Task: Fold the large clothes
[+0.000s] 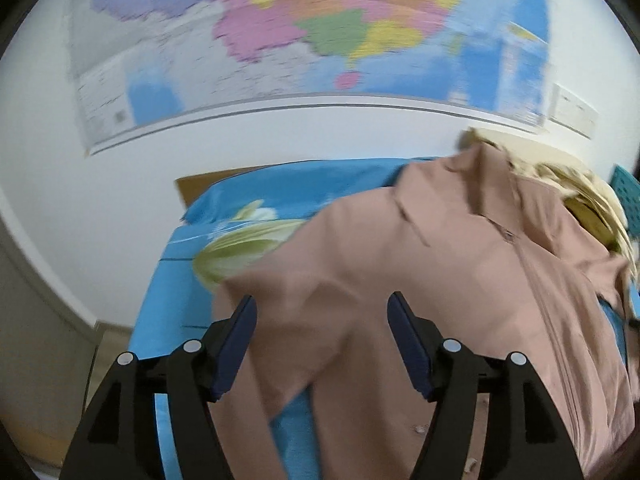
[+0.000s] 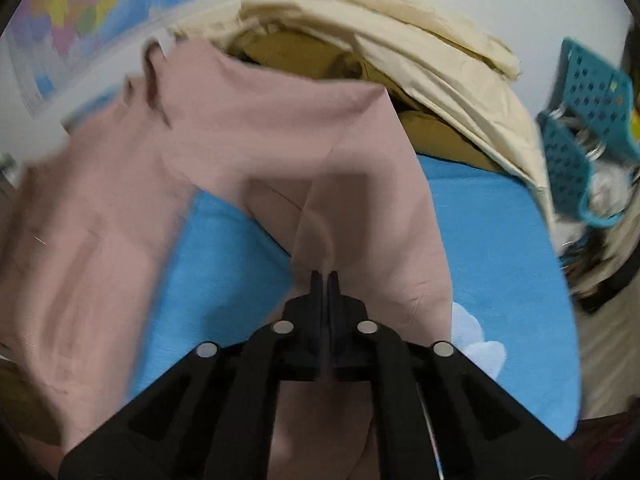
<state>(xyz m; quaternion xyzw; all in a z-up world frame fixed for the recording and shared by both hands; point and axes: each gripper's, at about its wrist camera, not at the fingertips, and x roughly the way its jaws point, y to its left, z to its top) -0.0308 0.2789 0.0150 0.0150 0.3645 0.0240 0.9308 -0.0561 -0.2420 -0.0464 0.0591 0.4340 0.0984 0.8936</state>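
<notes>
White wall [image 1: 48, 152], colourful wall map [image 1: 312, 28], blue floral bedsheet [image 1: 224, 208]

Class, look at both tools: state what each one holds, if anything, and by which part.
The right tool is shut on a fold of the pink garment. The left tool is open above the same garment and holds nothing.

Left wrist view: aimed down and forward past the spread fingers, close above the pink garment [image 1: 460, 280], wall map [image 1: 320, 32] beyond.
Right wrist view: held close over the same garment.
Shared: garment, blue bedsheet [image 2: 492, 216], map.
</notes>
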